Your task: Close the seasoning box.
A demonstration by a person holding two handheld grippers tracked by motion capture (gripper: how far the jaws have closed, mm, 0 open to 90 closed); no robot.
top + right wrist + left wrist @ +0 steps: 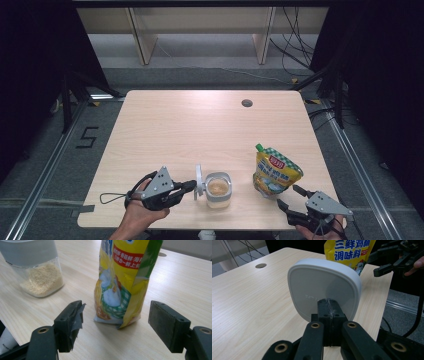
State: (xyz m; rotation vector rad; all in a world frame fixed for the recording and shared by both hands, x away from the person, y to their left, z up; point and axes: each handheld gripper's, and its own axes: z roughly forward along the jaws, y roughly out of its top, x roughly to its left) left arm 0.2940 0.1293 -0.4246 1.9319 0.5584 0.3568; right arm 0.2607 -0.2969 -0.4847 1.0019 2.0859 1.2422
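Evidently the refill step was in hand. Left of the jar (218, 189), the left gripper (191, 186) had its jaws clamped shut on the upright lid (199, 182), a smooth white rounded square, touching the jar's rim. The jar, clear plastic, held pale granules. Right of the jar, a glossy yellow pouch (275, 171) stood; the right gripper (290, 197), jaws apart and empty, next needed to close on it.

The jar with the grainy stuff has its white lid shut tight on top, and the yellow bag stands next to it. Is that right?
Not quite. The white lid isn't shut on the jar; it stands swung open at the jar's side, with the closed left gripper right against it. The high view shows the open top. The yellow bag does stand beside it.
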